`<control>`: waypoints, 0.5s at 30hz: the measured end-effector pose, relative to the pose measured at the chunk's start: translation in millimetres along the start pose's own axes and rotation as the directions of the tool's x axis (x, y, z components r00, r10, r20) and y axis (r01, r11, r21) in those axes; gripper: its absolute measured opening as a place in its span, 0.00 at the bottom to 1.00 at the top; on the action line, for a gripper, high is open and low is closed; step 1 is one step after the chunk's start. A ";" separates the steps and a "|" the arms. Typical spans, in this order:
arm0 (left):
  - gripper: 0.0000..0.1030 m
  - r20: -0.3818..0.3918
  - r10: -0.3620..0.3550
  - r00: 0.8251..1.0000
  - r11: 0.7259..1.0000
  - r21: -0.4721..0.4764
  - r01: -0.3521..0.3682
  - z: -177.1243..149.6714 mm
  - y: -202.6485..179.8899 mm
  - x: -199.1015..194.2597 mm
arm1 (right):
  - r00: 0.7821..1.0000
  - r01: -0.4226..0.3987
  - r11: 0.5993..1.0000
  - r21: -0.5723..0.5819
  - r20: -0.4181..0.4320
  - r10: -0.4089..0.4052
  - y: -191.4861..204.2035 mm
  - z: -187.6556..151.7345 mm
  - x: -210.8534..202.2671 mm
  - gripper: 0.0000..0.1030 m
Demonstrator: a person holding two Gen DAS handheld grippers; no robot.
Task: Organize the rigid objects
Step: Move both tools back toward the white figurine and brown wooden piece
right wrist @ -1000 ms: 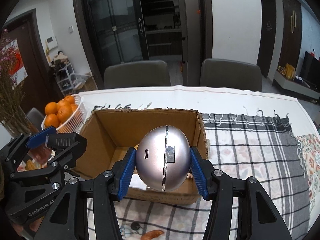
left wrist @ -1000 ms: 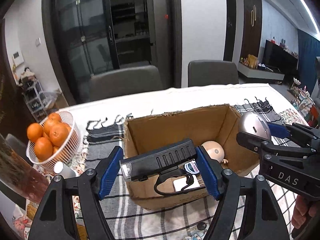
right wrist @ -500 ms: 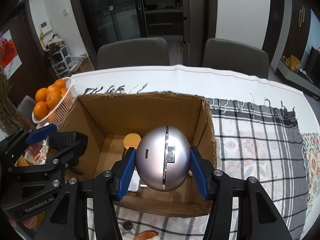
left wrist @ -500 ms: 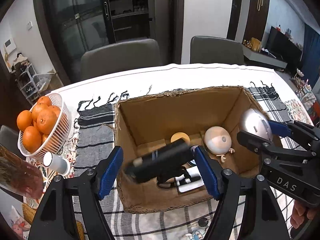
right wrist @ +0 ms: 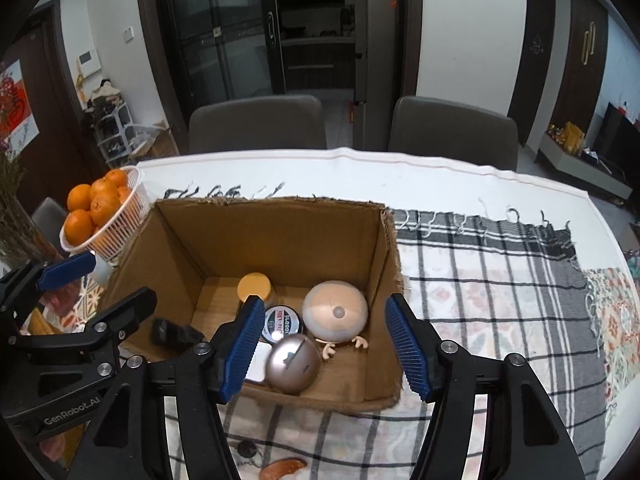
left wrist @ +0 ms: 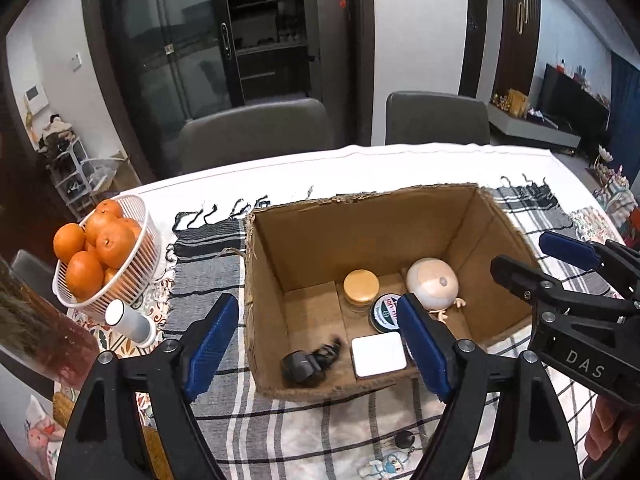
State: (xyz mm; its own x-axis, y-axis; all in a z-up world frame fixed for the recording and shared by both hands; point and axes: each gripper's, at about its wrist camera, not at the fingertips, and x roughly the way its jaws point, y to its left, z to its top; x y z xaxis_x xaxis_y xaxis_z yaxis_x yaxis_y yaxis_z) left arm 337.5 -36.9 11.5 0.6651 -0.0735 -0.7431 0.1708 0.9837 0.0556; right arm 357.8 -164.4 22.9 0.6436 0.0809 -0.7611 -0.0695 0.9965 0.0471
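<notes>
Open cardboard box (left wrist: pixel 312 240) on the checked cloth (left wrist: pixel 208 240), both grippers poised over it.

The left hand-held gripper (left wrist: pixel 316 346) hangs above the near wall, jaws opening with nothing between the pads. Inside lie a black gadget (left wrist: pixel 306 364), white square case (left wrist: pixel 379 354), round tin (left wrist: pixel 385 312), wooden-lidded jar (left wrist: pixel 361 286) and a big-headed figurine (left wrist: pixel 432 284). The right hand-held gripper (left wrist: pixel 532 258) reaches in from the right. A basket of oranges (left wrist: pixel 98 256) stands left.

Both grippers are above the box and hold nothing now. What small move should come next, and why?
Probably lift both grippers away. The silver ball and black device lie in the cardboard box; the left gripper and right gripper are opening, with nothing gripped.
</notes>
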 end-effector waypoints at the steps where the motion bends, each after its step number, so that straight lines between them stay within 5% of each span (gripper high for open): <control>1: 0.80 0.007 0.001 1.000 1.000 -0.002 -0.001 -1.8 -0.3 -3.5 | 1.000 0.001 1.000 -0.001 0.009 -0.001 0.3 -0.4 -3.7 0.62; 15: 0.81 0.107 -0.002 0.994 0.999 0.039 -0.003 -36.0 -8.6 -53.0 | 0.996 -0.025 1.000 0.013 0.090 0.024 5.7 -30.1 -50.3 0.62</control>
State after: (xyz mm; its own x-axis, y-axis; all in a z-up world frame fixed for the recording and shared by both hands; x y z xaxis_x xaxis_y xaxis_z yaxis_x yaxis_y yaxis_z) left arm 274.6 -35.6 26.5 0.7387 -0.0921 -0.6677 0.1973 0.9768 0.0836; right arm 302.0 -163.5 42.0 0.7076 0.1060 -0.6986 -0.0752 0.9944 0.0747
